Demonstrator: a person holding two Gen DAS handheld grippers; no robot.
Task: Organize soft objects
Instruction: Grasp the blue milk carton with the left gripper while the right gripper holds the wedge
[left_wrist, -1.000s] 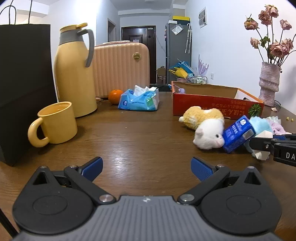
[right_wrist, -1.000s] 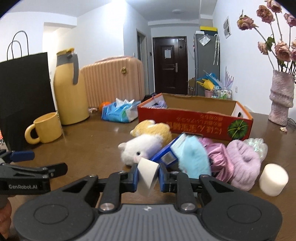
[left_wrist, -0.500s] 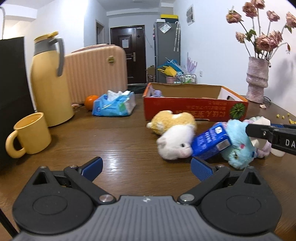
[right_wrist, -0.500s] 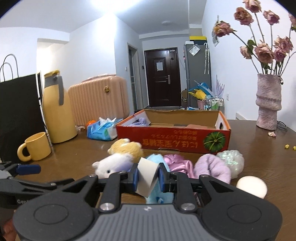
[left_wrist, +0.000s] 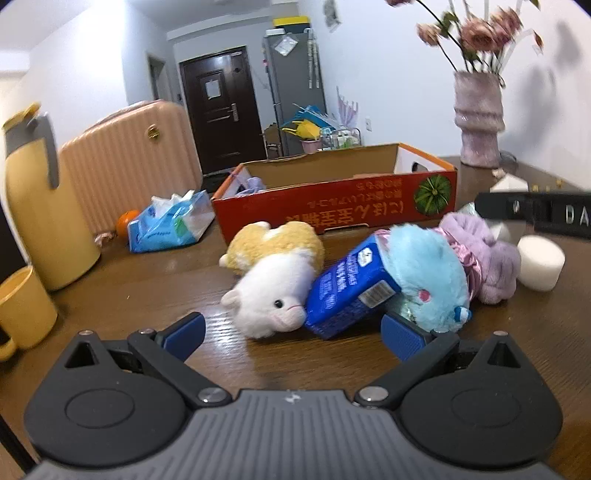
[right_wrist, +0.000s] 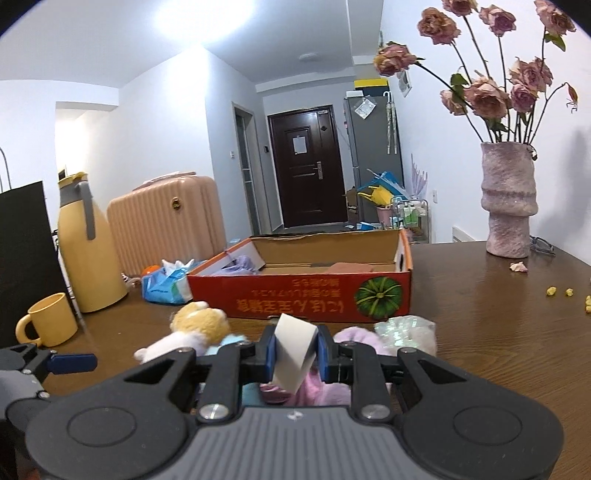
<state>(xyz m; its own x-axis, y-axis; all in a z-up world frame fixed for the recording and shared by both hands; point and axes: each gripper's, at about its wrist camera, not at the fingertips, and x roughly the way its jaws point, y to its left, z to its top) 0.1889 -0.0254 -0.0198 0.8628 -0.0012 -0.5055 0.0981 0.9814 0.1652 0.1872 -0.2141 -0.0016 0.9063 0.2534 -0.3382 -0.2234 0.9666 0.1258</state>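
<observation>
Wooden table (right_wrist: 498, 332), cluttered. Right gripper (right_wrist: 294, 350) clamped on white sponge (right_wrist: 291, 350), above the plush pile, short of red box (right_wrist: 306, 301). Left gripper (left_wrist: 293, 334) wide open, holding nothing, facing white plush (left_wrist: 271, 295) and blue carton (left_wrist: 347, 291); blue plush (left_wrist: 428, 277) beside it.

flowers (left_wrist: 476, 29) blurred, yellow mug (left_wrist: 22, 306) cut off at left edge, blue plush (right_wrist: 251, 391) mostly hidden behind right gripper (right_wrist: 294, 354)

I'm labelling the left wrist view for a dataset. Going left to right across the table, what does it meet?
Yellow mug → yellow thermos jug → tissue pack → white plush → blue carton → light blue plush → purple plush → white foam cylinder.
</observation>
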